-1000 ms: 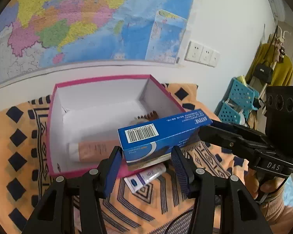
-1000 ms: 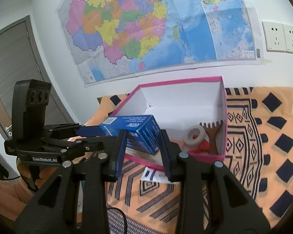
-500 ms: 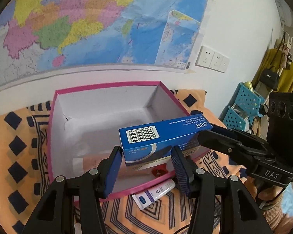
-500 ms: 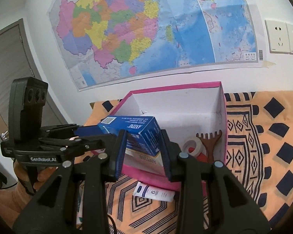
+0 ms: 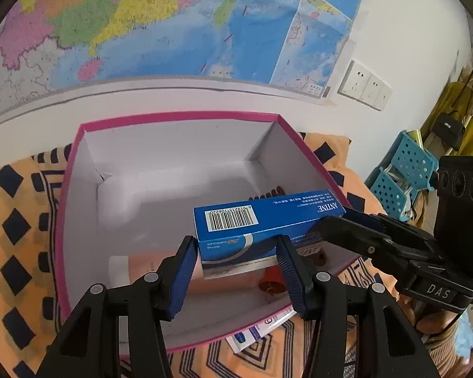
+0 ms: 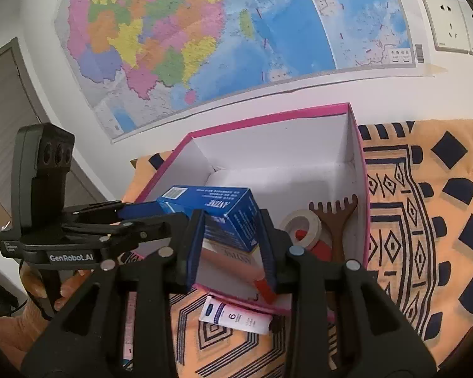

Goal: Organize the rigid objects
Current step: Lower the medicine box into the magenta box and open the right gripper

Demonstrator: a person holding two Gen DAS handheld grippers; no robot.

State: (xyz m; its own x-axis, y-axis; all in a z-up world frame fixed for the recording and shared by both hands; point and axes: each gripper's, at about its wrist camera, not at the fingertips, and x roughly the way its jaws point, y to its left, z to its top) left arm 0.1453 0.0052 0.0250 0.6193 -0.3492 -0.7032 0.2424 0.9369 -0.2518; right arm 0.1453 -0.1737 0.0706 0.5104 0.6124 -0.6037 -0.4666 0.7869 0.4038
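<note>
Landmark: the pink-rimmed box [image 5: 78,145], open, white inside, sits on my bench under an orange cloth [image 6: 425,220] with dark diamonds
Blue carton [image 5: 268,220]: it hangs above the box's near half, long axis running across from one tool to the other, barcode face up in my left view
Left tool [image 5: 236,267]: I've got it clamped on the carton's barcode end, blue pads pressed flat on both sides
Right tool [image 6: 231,245]: clamped on the carton's other end, the one with the printed brand name, pads tight against its sides
Both tools together: I see each one from the other's camera, coming in from opposite ends of the carton over the box's near wall
Pinkish tube [image 5: 148,264]: lying on the box floor, along the near wall, right under the carton
Tape roll [image 6: 299,223]: white, on the box floor toward the right wall
Brown comb-like rake [image 6: 334,220]: in the box just beside the tape roll, teeth toward the far wall, close to the right wall
Red piece [image 5: 269,285]: on the box floor beside the tape roll, partly hidden; I can't tell what it is
White tube [image 6: 236,315]: outside the box, lying on the cloth just against the near wall
Wall map [image 6: 205,31]: on the wall behind the box's far side
</note>
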